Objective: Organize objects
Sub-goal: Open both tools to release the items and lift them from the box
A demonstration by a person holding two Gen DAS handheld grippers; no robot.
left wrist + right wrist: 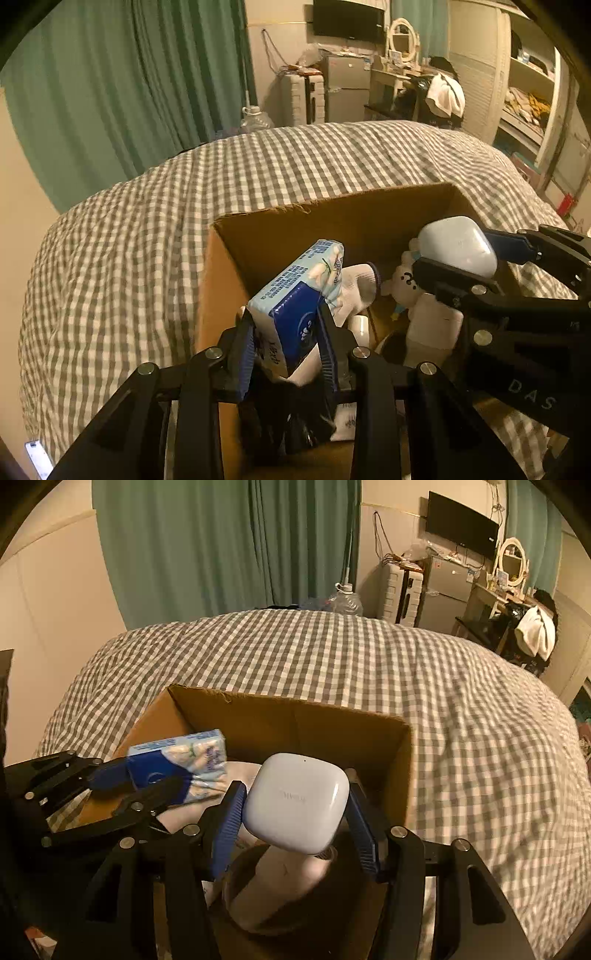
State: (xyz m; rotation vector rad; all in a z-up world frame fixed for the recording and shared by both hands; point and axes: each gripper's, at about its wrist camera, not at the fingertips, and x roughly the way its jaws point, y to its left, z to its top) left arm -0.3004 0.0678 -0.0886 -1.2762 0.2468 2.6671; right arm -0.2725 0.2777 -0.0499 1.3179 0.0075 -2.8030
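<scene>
An open cardboard box (pixel 332 218) stands on the checked bed cover. Over its left side my left gripper (pixel 284 325) is shut on a blue and white tissue pack (pixel 295 291), which tilts up and away. Over the right side my right gripper (pixel 295 797) is shut on a white rounded case (pixel 299 812), its blue pads against both sides. In the right wrist view the left gripper (pixel 147 779) and the tissue pack (pixel 192 753) show at the left. Inside the box lie a white sock (pixel 360 284), a white plush toy (pixel 402 280) and a white bottle (pixel 432 325).
The grey and white checked bed cover (pixel 369 657) spreads all round the box. Green curtains (pixel 221 546) hang behind the bed. A small fridge (pixel 347 88), a dresser with a mirror and open shelves (pixel 524 99) stand at the far right. A phone (pixel 37 458) lies at the lower left.
</scene>
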